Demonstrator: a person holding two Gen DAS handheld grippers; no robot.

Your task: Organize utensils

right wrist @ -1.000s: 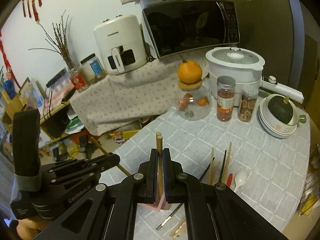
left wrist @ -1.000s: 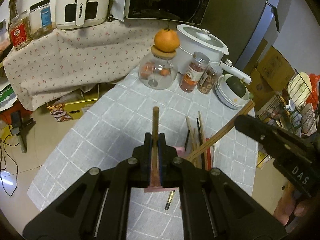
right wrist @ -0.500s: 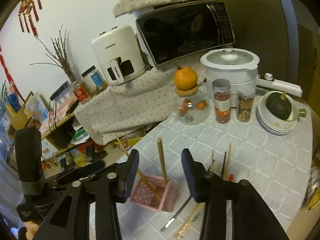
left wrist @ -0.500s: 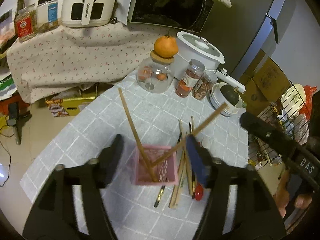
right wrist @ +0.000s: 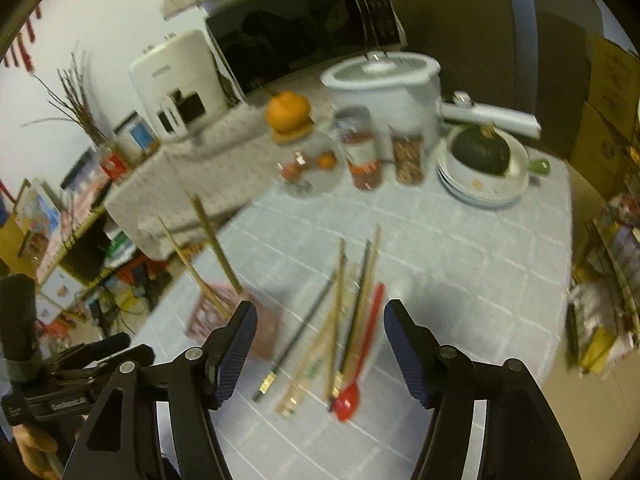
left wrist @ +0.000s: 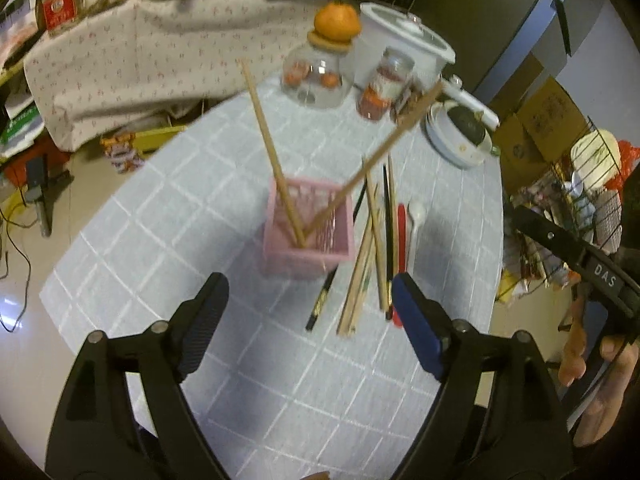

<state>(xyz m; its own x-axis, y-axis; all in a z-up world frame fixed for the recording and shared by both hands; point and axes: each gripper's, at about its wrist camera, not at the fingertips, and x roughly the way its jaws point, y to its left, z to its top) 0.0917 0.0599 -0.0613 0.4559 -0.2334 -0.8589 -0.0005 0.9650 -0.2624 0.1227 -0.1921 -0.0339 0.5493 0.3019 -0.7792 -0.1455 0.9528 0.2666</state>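
Observation:
A pink slatted basket (left wrist: 308,254) stands on the checked tablecloth and holds two wooden chopsticks (left wrist: 266,148) that lean apart in a V. It also shows in the right wrist view (right wrist: 208,312). Right of it lie several loose chopsticks (left wrist: 370,248), a red spoon (right wrist: 348,398) and a white spoon (left wrist: 416,214). My left gripper (left wrist: 308,312) is open and empty, above the table in front of the basket. My right gripper (right wrist: 318,334) is open and empty, above the loose utensils.
At the table's far end stand a glass jar with an orange on top (left wrist: 320,76), two spice jars (left wrist: 382,88), a white cooker (left wrist: 404,48) and stacked bowls with a squash (left wrist: 460,136). A cloth-covered shelf (left wrist: 132,64) carries appliances. A wire rack (left wrist: 588,200) stands right.
Both grippers opened and let go of a chopstick each; the two chopsticks now stand in the pink basket. Both grippers drew back and up, the right one swinging toward the loose utensils.

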